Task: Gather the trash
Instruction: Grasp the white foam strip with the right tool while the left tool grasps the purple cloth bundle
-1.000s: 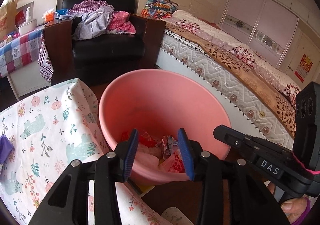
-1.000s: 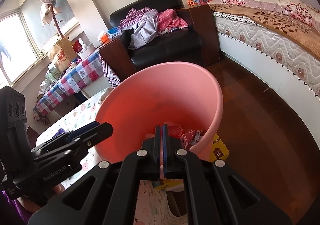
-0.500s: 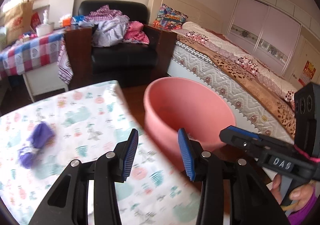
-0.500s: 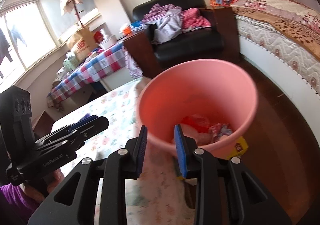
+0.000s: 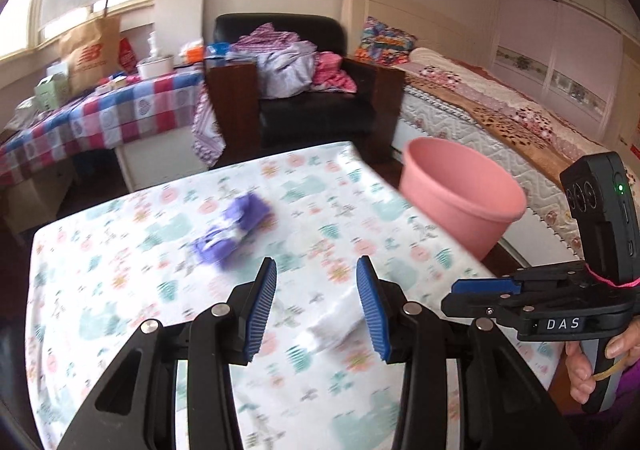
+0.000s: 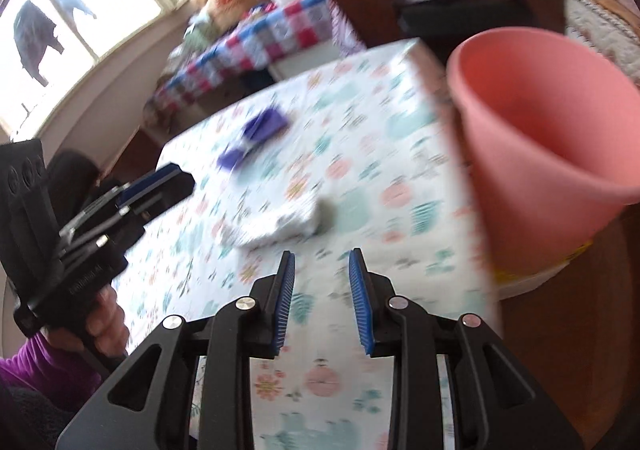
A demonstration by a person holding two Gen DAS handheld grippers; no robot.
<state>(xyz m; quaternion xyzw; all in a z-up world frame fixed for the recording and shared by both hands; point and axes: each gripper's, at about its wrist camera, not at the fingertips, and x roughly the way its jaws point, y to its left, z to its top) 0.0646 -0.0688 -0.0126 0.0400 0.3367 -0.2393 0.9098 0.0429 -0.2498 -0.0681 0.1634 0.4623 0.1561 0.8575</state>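
While both tools, left point(image 5: 316, 306) and right point(image 6: 322, 302), stand open and empty, I judge the work half done: purple wrapper point(image 5: 236, 228) and white tissue point(image 6: 280, 224) remain on the counter point(image 5: 120, 310), beside the pink bin point(image 6: 552, 130).

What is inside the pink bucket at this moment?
Only the bare pink inner wall of the bucket shows. Its bottom is hidden behind the near rim in both views, so any contents cannot be seen.
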